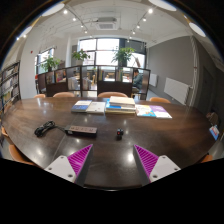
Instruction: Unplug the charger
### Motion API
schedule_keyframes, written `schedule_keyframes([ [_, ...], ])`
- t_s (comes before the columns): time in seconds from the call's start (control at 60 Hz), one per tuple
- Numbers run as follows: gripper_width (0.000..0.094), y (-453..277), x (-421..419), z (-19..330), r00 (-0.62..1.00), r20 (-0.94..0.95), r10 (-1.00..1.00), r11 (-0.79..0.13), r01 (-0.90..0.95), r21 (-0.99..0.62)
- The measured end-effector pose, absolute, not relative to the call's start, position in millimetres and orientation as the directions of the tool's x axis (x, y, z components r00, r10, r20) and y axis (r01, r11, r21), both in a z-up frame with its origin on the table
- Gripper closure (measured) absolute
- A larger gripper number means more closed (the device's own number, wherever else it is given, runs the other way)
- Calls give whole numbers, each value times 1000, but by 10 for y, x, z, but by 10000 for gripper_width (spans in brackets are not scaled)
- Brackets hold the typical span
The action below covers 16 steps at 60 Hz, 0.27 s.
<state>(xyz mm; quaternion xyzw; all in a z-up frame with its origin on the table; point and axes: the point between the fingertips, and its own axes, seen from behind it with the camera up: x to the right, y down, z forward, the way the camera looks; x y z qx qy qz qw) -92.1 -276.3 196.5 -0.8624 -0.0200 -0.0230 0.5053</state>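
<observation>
A black power strip [82, 130] lies flat on the dark round table [110, 158], beyond my left finger. A black coiled cable with a charger [44, 128] lies left of the strip. A small black block [118, 133] sits on the table right of the strip, beyond the gap between my fingers. My gripper [113, 160] is open and empty, its two magenta pads [79, 157] wide apart above the tabletop, well short of the strip.
Stacks of books and papers [120, 104] lie at the table's far side. Chairs [112, 95] stand behind it. A shelf divider with potted plants [123, 55] and large windows are at the back. A blue object [213, 131] is at the table's right edge.
</observation>
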Motion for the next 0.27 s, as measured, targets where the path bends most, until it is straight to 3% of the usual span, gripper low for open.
schedule_keyframes([
  [0.267, 145, -2978, -1074, 2020, 998, 50, 30, -487, 58, -871],
])
